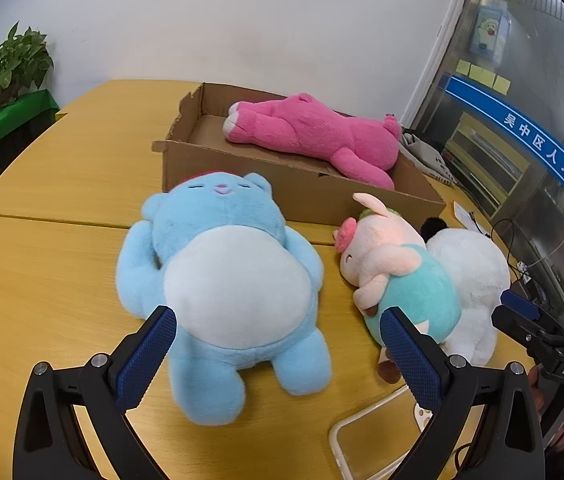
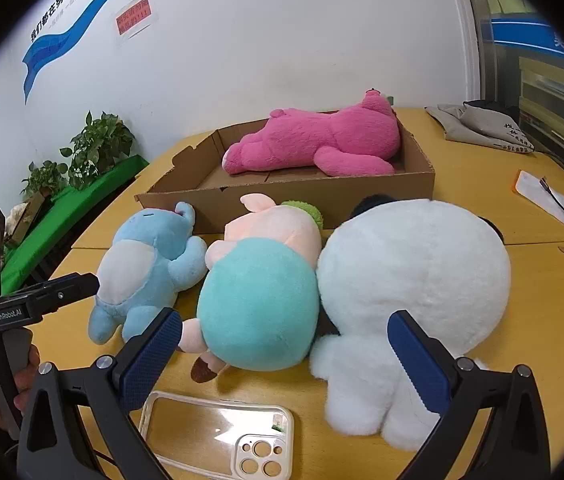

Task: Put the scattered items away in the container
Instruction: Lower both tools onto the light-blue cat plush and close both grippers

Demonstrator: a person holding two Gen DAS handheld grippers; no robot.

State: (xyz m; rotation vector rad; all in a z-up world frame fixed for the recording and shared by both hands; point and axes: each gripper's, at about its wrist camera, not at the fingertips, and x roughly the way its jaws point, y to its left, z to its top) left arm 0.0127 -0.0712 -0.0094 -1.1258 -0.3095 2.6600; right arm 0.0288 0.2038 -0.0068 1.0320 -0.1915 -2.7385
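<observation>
A shallow cardboard box (image 1: 242,188) (image 2: 282,200) sits at the back of the yellow table with a pink plush bear (image 1: 314,136) (image 2: 322,144) lying in it. In front of it lie a blue plush bear (image 1: 222,288) (image 2: 142,264), a pink pig plush in a teal outfit (image 1: 402,276) (image 2: 262,292) and a white plush (image 1: 474,280) (image 2: 414,280). My left gripper (image 1: 278,344) is open just above the blue bear's lower body. My right gripper (image 2: 284,348) is open, low over the pig plush and the white plush.
A clear phone case (image 2: 218,440) (image 1: 370,436) lies on the table near the front edge. A grey bag (image 2: 482,128) and a paper with a cable (image 2: 546,200) lie at the right. Potted plants (image 2: 94,148) on a green ledge stand beyond the table's left edge.
</observation>
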